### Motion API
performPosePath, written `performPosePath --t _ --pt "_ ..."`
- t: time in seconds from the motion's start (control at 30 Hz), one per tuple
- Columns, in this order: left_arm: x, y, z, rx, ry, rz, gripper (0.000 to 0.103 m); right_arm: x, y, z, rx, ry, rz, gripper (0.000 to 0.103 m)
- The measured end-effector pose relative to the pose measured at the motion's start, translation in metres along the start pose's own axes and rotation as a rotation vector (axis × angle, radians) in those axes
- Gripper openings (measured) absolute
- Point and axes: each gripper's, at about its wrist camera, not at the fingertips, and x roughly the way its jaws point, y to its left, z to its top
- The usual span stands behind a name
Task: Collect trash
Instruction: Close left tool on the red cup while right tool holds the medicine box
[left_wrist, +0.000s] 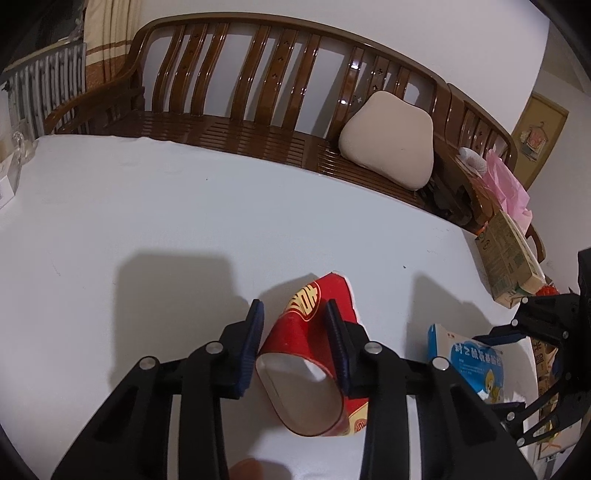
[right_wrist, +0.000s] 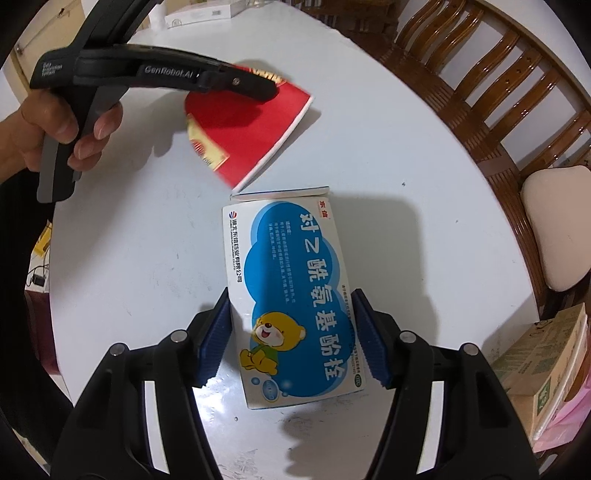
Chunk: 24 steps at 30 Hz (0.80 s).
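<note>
White table (right_wrist: 424, 229): "GenRobot.AI" gripper (right_wrist: 236, 83)

Home living or dining room. Round white table (right_wrist: 424, 155); glossy dark slatted wooden bench (left_wrist: 236, 92) along its rim from 10 to 2 o'clock, a beige cushion (left_wrist: 388, 144) on the seat. Striped curtain (left_wrist: 107, 33) at 11 o'clock, plain white wall (left_wrist: 424, 33) behind.

Red cup's (right_wrist: 255, 122) near edge motion-blurred, box's (left_wrist: 469, 365) right end hidden behind right tool (left_wrist: 524, 332)
</note>
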Motion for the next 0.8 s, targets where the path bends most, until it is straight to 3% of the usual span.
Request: performPosePath --t 0.37,0.47,0.5,0.73,0.77,0.8 --pt "-0.009 0.000 -0.012 0.037 0.002 0.003 0.031 -0.002 0.003 -0.002 0.016 -0.012 0.006 0.061" --pt "-0.014 0.001 -0.011 0.038 0.000 0.018 0.003 -0.005 0.001 -0.002 0.020 -0.023 0.004 0.061" --pt "-0.014 0.001 -0.011 0.032 0.001 0.019 0.002 -0.008 0.001 -0.004 0.019 -0.027 0.001 0.061" --pt "-0.013 0.008 -0.017 0.026 0.036 0.028 0.004 -0.012 0.002 -0.007 0.028 -0.026 0.001 0.061" --pt "-0.014 0.009 -0.018 0.027 0.035 0.029 0.010 -0.012 0.002 -0.007 0.028 -0.026 0.005 0.061" --pt "-0.016 0.010 -0.019 0.031 0.035 0.025 0.022 -0.012 0.001 -0.007 0.028 -0.024 0.002 0.061"
